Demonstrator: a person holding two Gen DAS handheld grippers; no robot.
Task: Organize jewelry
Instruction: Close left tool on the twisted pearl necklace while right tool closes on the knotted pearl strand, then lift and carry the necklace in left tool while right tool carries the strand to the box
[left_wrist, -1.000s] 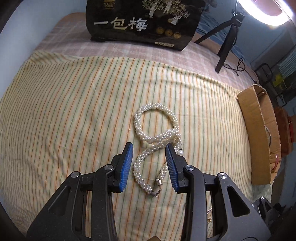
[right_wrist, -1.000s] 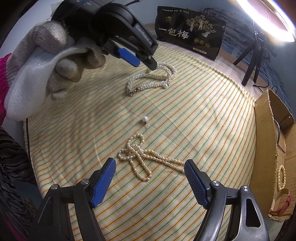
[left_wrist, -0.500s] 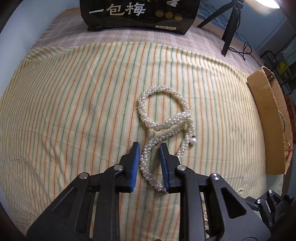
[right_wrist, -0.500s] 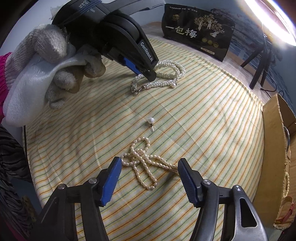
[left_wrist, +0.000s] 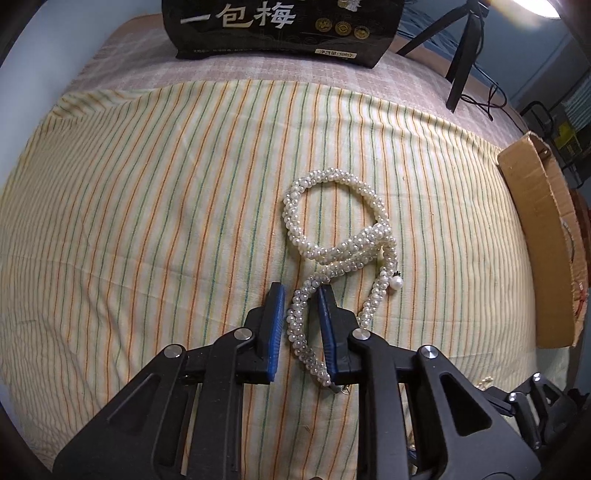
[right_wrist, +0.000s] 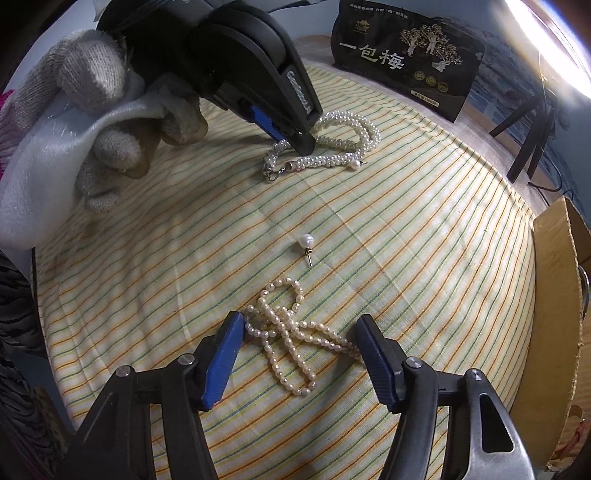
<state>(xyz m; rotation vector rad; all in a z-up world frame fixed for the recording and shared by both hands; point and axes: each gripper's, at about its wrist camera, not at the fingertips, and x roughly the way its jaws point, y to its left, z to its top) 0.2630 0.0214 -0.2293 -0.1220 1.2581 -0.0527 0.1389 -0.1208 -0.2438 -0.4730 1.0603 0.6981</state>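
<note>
Between the left hand-held gripper's (left_wrist: 301, 325) nearly closed fingers runs the clasp end of the thick necklace (left_wrist: 338, 236), long axis along them. Nearer the box (right_wrist: 554, 314), the right hand-held gripper (right_wrist: 301, 354) straddles the thin strand (right_wrist: 291, 332), wide open.

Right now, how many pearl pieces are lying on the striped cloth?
3: a thick pearl strand under the left gripper, a single pearl stud mid-cloth, a thin pearl strand between the right gripper's fingers. Others may be hidden.

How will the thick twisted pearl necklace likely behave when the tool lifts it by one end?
The pearl necklace lies in loose loops, so it will probably hang limp. Its round beads look smooth, so it may slip between the left tool's pads. The dangling pearl could swing.
</note>
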